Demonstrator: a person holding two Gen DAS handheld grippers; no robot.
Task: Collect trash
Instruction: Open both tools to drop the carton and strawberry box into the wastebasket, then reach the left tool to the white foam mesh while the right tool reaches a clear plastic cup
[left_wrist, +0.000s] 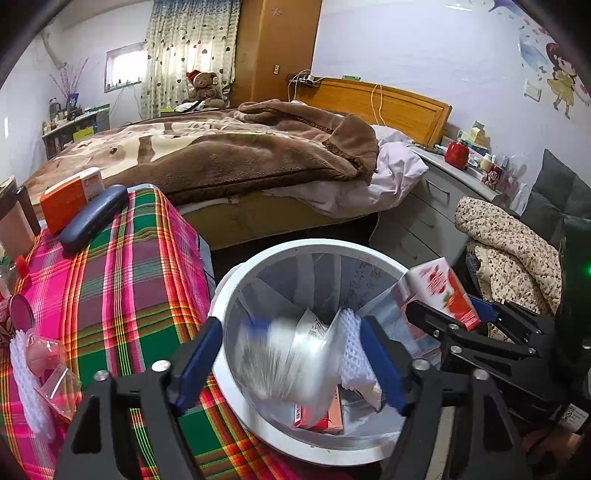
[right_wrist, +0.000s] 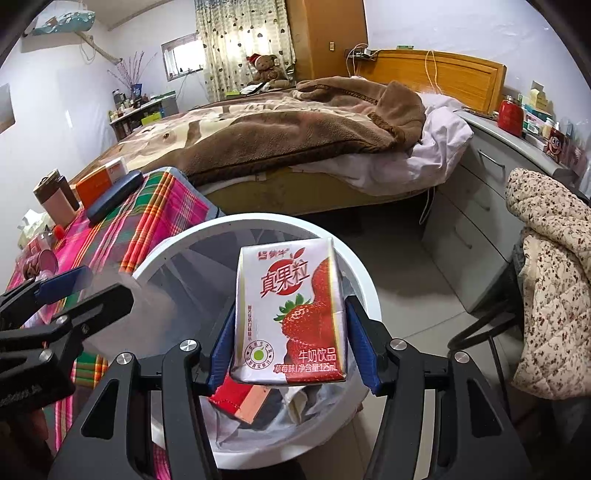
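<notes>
White waste bin (left_wrist: 236, 280) beside the plaid-covered table (left_wrist: 122, 280) already holds a red box and foam netting. Wrappers (left_wrist: 55, 380) remain on the table. Both grippers tilt down over the bin. Left gripper (left_wrist: 291, 362): released, blurred clear plastic bag (left_wrist: 288, 354) dropping. Right gripper (right_wrist: 291, 339): strawberry milk carton (right_wrist: 291, 314) between loosened jaws; contact unclear.

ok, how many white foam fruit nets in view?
2. One foam net lies on the plaid tablecloth at the left edge; the other is inside the white trash bin. More could be hidden under the bin's trash.
</notes>
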